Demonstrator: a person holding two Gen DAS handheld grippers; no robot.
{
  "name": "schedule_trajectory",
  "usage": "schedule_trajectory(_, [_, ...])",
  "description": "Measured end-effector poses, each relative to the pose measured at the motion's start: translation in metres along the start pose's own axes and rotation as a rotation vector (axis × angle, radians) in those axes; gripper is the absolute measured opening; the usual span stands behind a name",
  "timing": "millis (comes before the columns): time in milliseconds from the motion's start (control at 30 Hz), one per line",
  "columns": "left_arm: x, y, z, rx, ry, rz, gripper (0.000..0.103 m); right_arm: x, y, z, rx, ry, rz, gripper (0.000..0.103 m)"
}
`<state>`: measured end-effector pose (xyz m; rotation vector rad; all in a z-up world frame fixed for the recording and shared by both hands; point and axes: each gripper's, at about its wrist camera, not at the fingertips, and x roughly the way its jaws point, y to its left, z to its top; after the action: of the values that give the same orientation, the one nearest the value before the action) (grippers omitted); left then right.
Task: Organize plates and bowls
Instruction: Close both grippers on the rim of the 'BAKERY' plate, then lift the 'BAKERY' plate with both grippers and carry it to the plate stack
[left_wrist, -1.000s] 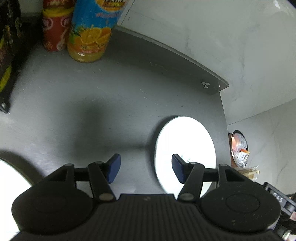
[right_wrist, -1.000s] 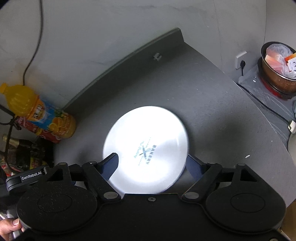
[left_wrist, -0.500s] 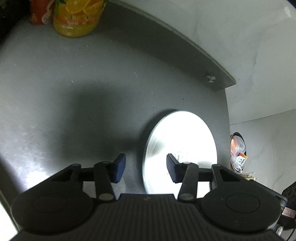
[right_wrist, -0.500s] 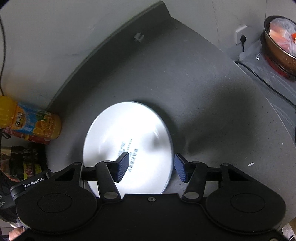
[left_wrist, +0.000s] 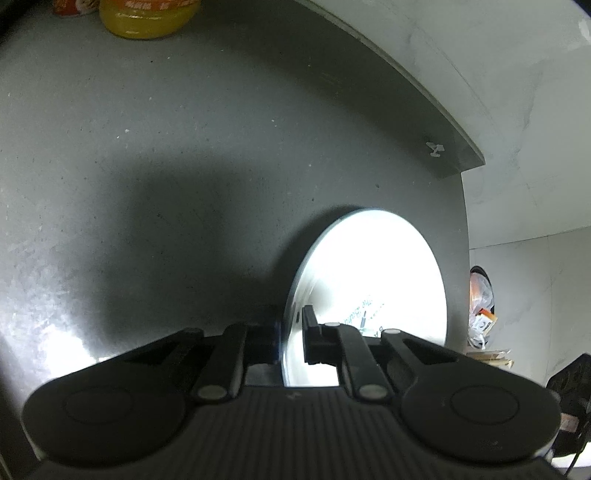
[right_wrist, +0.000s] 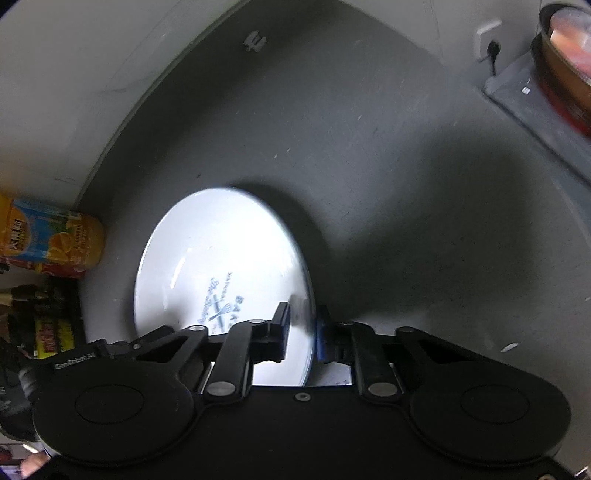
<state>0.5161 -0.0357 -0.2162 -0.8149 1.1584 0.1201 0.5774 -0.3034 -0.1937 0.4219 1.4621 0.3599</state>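
Observation:
A white plate (left_wrist: 369, 266) with blue print lies on the dark grey counter (left_wrist: 184, 147). My left gripper (left_wrist: 291, 332) has its jaws closing on the plate's near left rim, one pad under the edge and one on top. In the right wrist view a white plate (right_wrist: 221, 251) with the same print lies on the counter (right_wrist: 406, 184), and my right gripper (right_wrist: 303, 328) has its jaws closing on the near right rim, with the blue pad outside the edge. Neither view shows the other gripper, so I cannot tell whether both hold one plate.
An orange juice bottle (right_wrist: 48, 236) and a red can (right_wrist: 62, 269) stand at the back left by dark packets. The raised backsplash (left_wrist: 406, 85) runs behind. The counter ends just right of the plate (left_wrist: 463, 221). A pot with bags (right_wrist: 565, 55) sits beyond on the right.
Both grippers came down towards the counter and narrowed from wide open to pinching the plate rim, the left on the left edge and the right on the right edge.

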Motion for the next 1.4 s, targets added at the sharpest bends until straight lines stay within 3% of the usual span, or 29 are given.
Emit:
schedule_trajectory(400, [-0.017, -0.003, 0.006, 0.028, -0.037, -0.03, 0.007, -0.031, 0.019, -0.01, -0.156, -0.083, 0.032, 0.009])
schedule_trajectory(833, [-0.057, -0.011, 0.004, 0.074, -0.061, -0.087, 0.007, -0.071, 0.038, -0.018, -0.163, -0.18, 0.037, 0.009])
schedule_trajectory(1400, [-0.141, 0.047, -0.007, 0.111, -0.093, -0.094, 0.007, -0.083, 0.098, -0.079, -0.155, -0.237, 0.073, 0.01])
